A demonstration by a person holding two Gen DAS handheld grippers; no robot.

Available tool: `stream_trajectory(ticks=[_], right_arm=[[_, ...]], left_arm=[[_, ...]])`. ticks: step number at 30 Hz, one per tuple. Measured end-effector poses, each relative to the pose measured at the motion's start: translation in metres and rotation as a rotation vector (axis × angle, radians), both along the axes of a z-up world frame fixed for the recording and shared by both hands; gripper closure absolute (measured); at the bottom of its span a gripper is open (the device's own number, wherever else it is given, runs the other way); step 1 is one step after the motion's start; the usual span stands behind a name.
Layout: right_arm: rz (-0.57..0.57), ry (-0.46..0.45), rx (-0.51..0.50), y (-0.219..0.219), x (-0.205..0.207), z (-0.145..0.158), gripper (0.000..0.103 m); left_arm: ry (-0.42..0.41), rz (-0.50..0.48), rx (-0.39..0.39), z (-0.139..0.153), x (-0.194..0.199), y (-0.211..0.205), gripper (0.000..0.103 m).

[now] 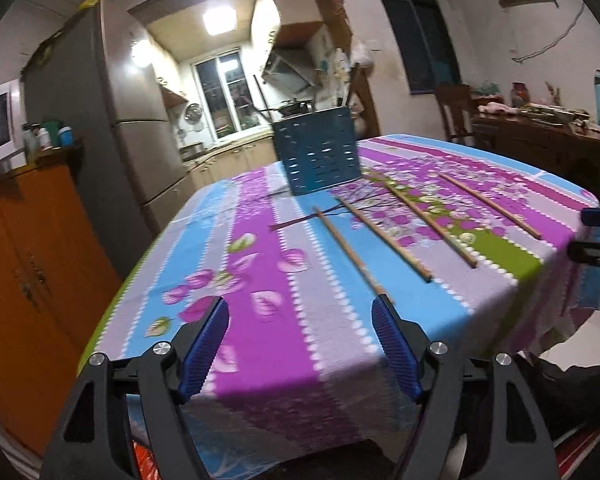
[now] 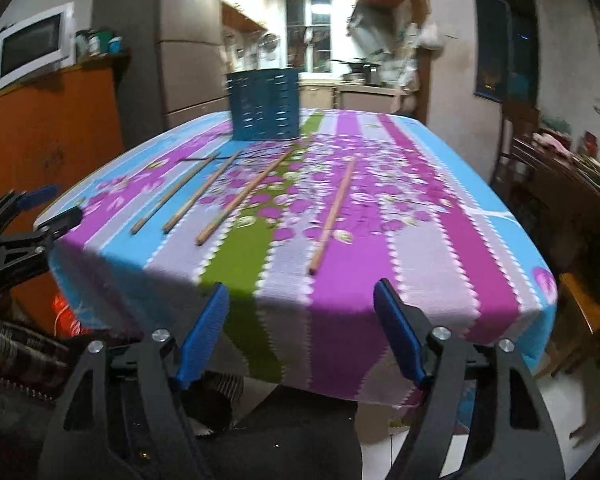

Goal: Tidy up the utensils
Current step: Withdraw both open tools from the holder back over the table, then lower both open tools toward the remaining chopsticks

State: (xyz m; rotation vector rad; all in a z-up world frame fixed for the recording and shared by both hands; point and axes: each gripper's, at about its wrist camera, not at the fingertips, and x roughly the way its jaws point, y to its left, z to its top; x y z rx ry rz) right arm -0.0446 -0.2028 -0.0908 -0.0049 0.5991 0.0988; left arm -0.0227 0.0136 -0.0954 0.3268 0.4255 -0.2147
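Hovering at the desk (image 2: 440, 264) edge, both tools spread, nothing between them. Left tool (image 1: 300, 316) sat nearest the leftmost chopstick (image 1: 346, 246); right tool (image 2: 300, 300) faced the rightmost chopstick (image 2: 332, 218). Shafts ran lengthwise away from me toward the blue holder (image 2: 264, 106).

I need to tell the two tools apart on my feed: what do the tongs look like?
They look alike. The left tongs and right tongs each have two black angular arms with triangular cut-outs, silver round bolt heads at the pivots, and ribbed blue pads on the inner faces. No cables, markings or sleeves show.
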Motion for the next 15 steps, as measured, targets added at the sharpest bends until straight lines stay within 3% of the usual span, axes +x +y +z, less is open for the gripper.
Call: stream_trajectory(ticks=[7, 10, 13, 15], right_arm=[[0.057, 0.001, -0.01, 0.013, 0.007, 0.0, 0.049], [0.077, -0.007, -0.04, 0.023, 0.012, 0.002, 0.061], [0.096, -0.03, -0.073, 0.036, 0.02, 0.006, 0.074], [0.11, -0.045, -0.089, 0.047, 0.026, 0.007, 0.075]], left_arm=[[0.047, -0.056, -0.04, -0.005, 0.012, -0.013, 0.039], [0.065, -0.073, -0.042, -0.008, 0.015, -0.018, 0.046], [0.071, -0.072, -0.04, -0.012, 0.02, -0.021, 0.056], [0.076, -0.078, -0.037, -0.013, 0.024, -0.023, 0.07]])
